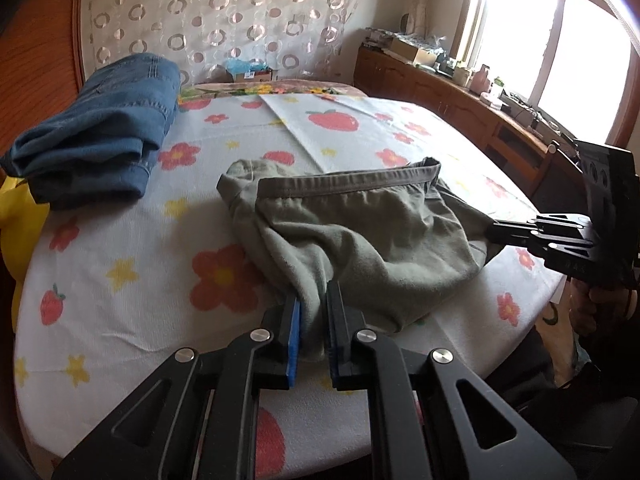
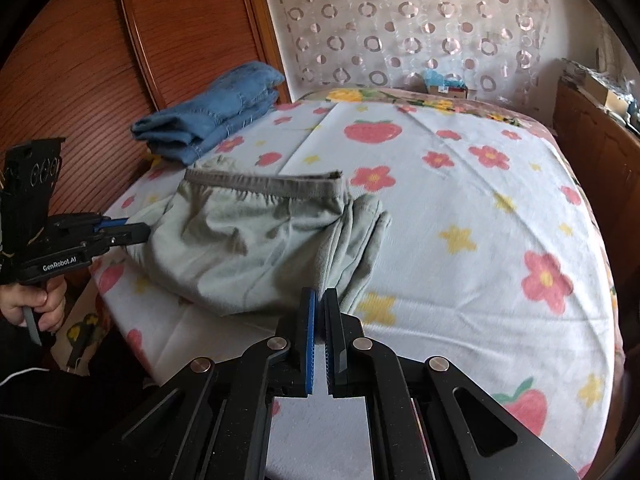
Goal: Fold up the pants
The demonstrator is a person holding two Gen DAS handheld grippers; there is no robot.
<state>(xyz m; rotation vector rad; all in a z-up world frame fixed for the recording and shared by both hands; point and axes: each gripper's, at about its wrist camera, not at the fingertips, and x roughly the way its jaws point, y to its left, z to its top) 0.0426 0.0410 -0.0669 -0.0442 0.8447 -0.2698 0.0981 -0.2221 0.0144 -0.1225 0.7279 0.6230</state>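
Observation:
Grey-green pants lie bunched on the flowered bed cover, the elastic waistband along their far side. In the left wrist view my left gripper is shut on a fold of the near edge, with cloth squeezed between the blue pads. My right gripper comes in from the right and pinches the pants' right corner, which is drawn to a point. From the right wrist view the pants reach my right gripper, its jaws pressed together on a thin edge. The left gripper holds the opposite side.
Folded blue jeans sit at the far left of the bed, by a wooden panel. A yellow item hangs off the left edge. A low wooden cabinet with clutter runs under the window. A person's hand grips the left handle.

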